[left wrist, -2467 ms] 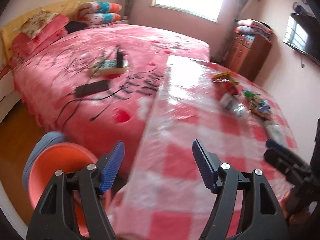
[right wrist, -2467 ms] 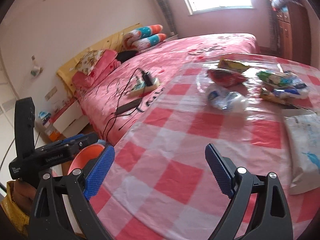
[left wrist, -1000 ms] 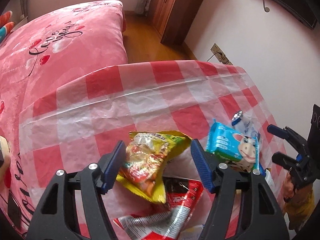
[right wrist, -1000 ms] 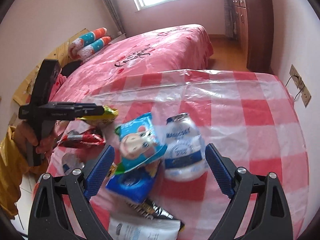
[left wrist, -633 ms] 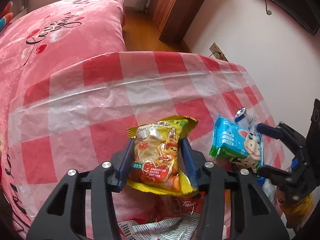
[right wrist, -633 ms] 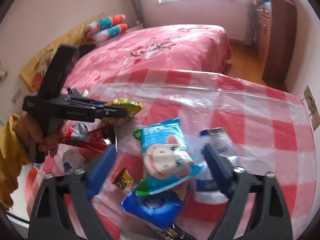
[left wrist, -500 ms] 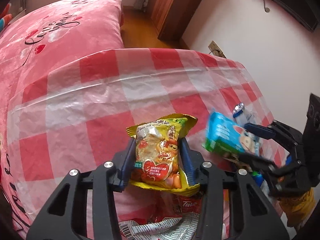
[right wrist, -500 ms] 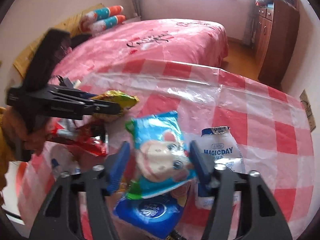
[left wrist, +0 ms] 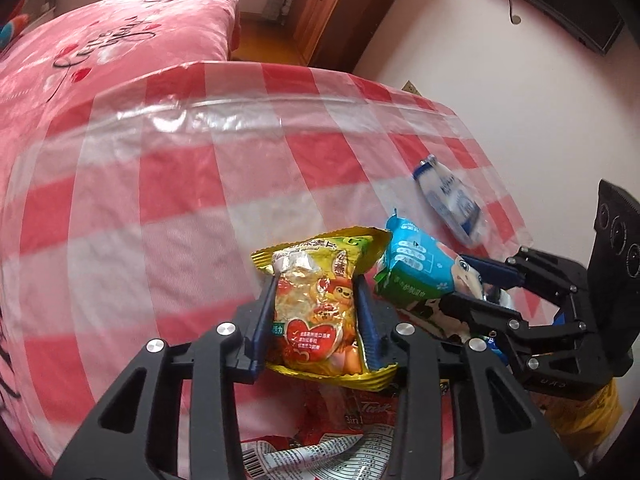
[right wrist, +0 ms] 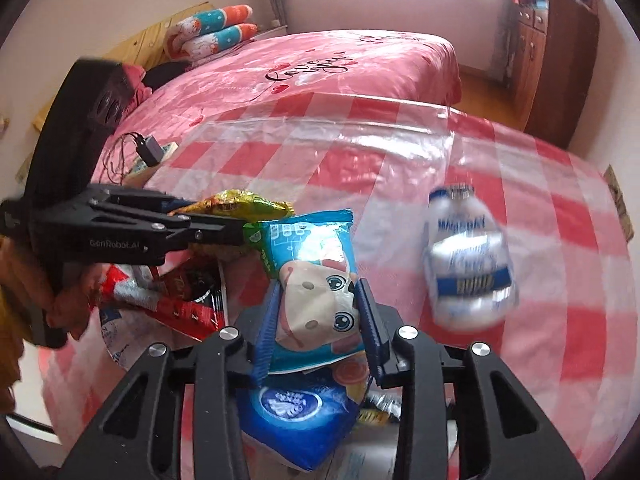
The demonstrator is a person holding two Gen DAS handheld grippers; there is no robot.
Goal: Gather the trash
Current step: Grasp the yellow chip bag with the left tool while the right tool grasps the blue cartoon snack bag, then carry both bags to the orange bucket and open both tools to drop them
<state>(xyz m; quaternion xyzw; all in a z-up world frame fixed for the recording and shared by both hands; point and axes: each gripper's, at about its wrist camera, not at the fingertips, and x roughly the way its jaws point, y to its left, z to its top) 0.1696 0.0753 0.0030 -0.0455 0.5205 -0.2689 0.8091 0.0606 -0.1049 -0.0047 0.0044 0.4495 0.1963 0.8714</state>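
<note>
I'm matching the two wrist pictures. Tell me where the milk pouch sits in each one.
Left wrist: the milk pouch lies at right, on the checked cloth, beyond the right gripper.
Right wrist: milk pouch at right, blurred, beside the cow packet.
Shared landmark: the wooden cabinet.

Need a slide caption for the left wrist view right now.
Left gripper shut on yellow snack packet; right gripper beside it grips blue cow-print packet.

Wrappers (right wrist: 176, 300) heaped on the table (left wrist: 200, 168) — pouch (right wrist: 466, 260) to their right, bed (right wrist: 340, 68) behind.
</note>
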